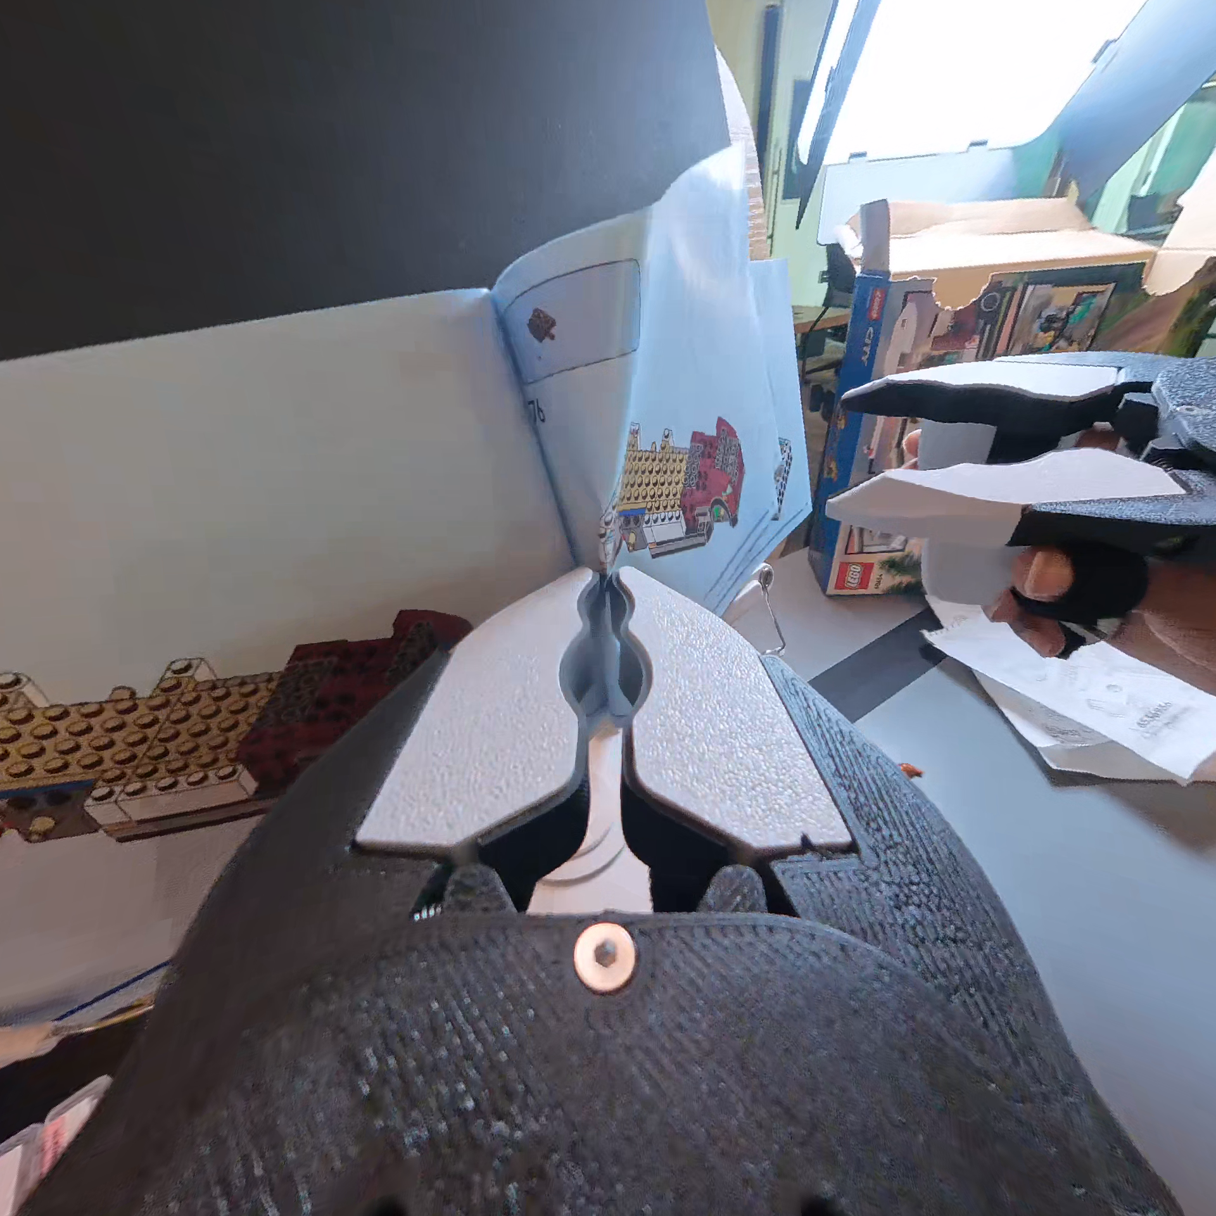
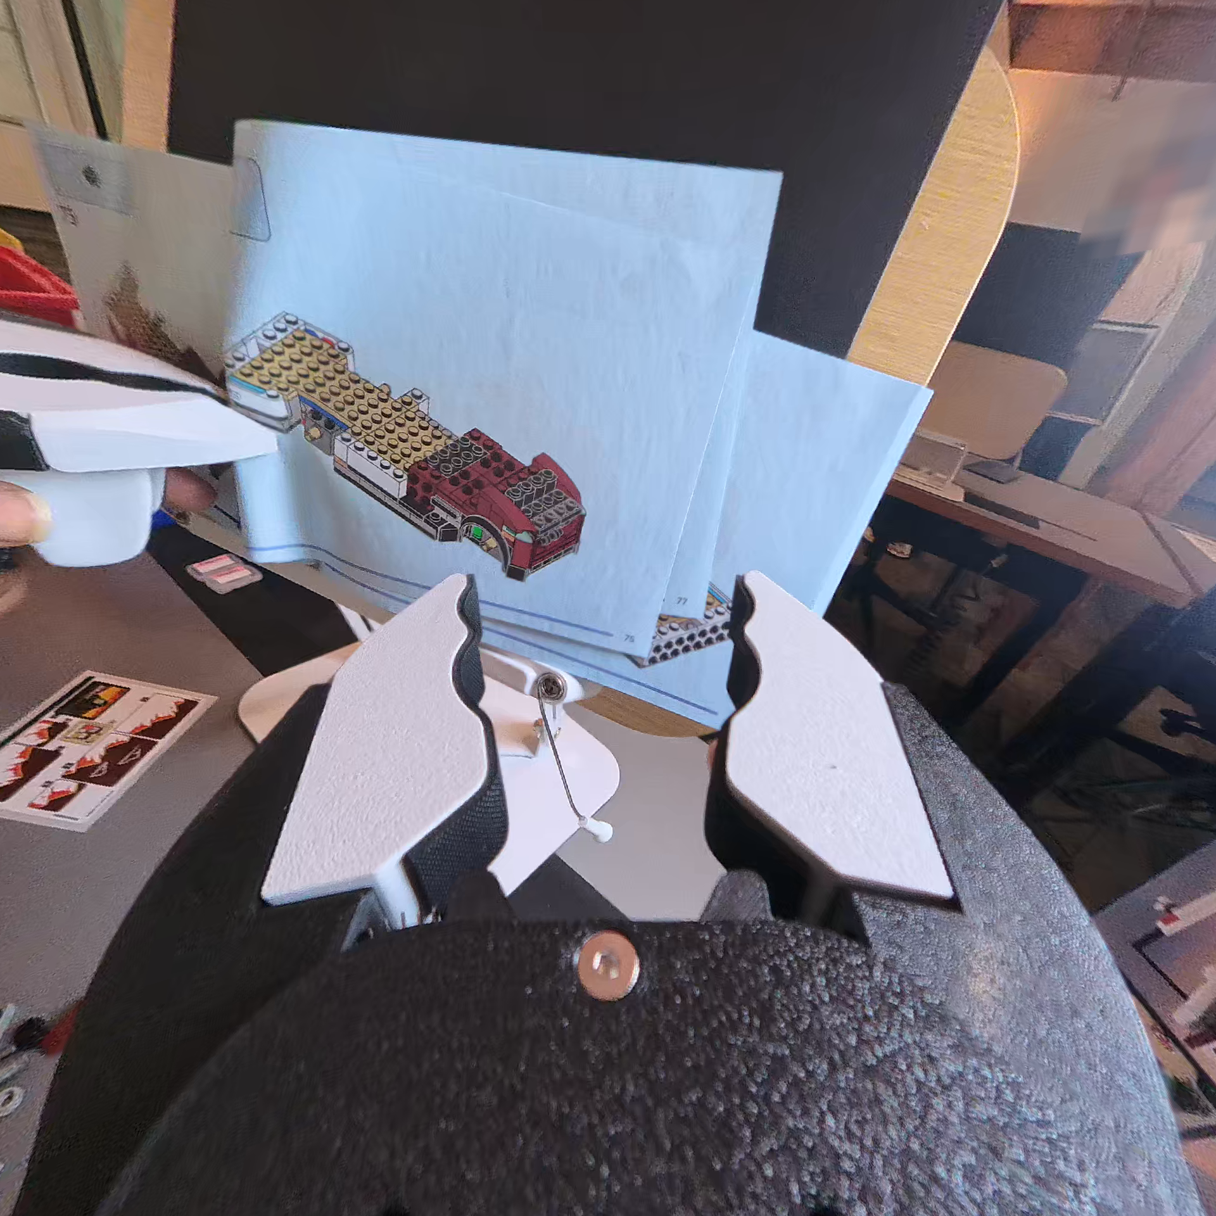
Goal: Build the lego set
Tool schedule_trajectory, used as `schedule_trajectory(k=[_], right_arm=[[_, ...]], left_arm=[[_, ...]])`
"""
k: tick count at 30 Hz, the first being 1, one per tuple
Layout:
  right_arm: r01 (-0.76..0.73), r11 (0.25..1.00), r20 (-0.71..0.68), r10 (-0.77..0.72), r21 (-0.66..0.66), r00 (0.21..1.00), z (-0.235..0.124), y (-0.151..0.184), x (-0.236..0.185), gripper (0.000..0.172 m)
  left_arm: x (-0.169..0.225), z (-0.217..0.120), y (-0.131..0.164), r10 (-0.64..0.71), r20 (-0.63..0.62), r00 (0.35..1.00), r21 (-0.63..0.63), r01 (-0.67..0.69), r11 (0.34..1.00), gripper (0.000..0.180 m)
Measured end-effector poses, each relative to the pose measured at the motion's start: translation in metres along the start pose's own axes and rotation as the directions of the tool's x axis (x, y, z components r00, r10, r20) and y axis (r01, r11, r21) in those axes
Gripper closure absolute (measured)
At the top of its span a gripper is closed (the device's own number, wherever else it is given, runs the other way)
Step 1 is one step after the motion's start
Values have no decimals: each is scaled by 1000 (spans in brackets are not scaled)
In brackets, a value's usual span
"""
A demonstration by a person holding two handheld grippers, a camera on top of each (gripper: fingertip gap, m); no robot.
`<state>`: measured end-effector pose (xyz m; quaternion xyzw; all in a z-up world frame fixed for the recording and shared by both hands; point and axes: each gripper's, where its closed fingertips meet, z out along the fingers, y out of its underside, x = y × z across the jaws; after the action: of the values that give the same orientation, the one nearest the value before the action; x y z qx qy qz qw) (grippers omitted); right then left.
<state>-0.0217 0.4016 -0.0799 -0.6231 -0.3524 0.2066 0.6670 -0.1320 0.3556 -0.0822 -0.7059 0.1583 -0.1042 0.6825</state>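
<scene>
A light-blue instruction booklet (image 2: 526,296) stands open on a white stand (image 2: 566,763) with a wire page holder, against a black board. Its pages show a drawing of a brick vehicle in tan and dark red. My left gripper (image 1: 605,579) is shut on the edge of one page (image 1: 697,368), which stands lifted away from the rest. The right wrist view shows it (image 2: 220,398) pinching that page's left part. My right gripper (image 2: 605,612) is open and empty, just in front of the booklet's lower edge. It also shows in the left wrist view (image 1: 836,454), to the right of the booklet.
A blue brick-set box (image 1: 849,368) and a torn cardboard box stand behind on the right. White paper sheets (image 1: 1086,710) lie on the grey table. A sticker sheet (image 2: 92,743) lies at the left. A dark wooden table (image 2: 1053,520) stands at the right.
</scene>
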Motion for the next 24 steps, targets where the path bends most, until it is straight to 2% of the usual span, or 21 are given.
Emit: schedule_trajectory(k=[5,7,11,16,20,22,24], right_arm=[[46,996,80,-52,80,995,0,-22,-18,106],[51,996,37,-54,77,998,1,-28,-13,112],[-26,999,-43,27,37,999,6,-23,10,100],[96,995,-125,-97,-14,987,22,-13,29,80],[93,996,-135,-90,14,987,34,-27,38,78],[71,997,-133,-67,26,989,34,-30,38,78],[65,997,-131,-60,35,990,30,-29,35,80]], left_arm=[[3,-9,1,-6,-69,998,21,7,1000,180],[0,-10,2,-1,-67,998,15,2,1000,180],[6,-11,4,-11,-103,995,4,11,1000,178],[19,-3,5,32,-91,995,-21,-34,999,149],[17,21,12,98,7,995,-121,-96,988,133],[10,31,12,157,89,984,-142,-144,979,144],[6,36,12,215,129,968,-159,-194,968,167]])
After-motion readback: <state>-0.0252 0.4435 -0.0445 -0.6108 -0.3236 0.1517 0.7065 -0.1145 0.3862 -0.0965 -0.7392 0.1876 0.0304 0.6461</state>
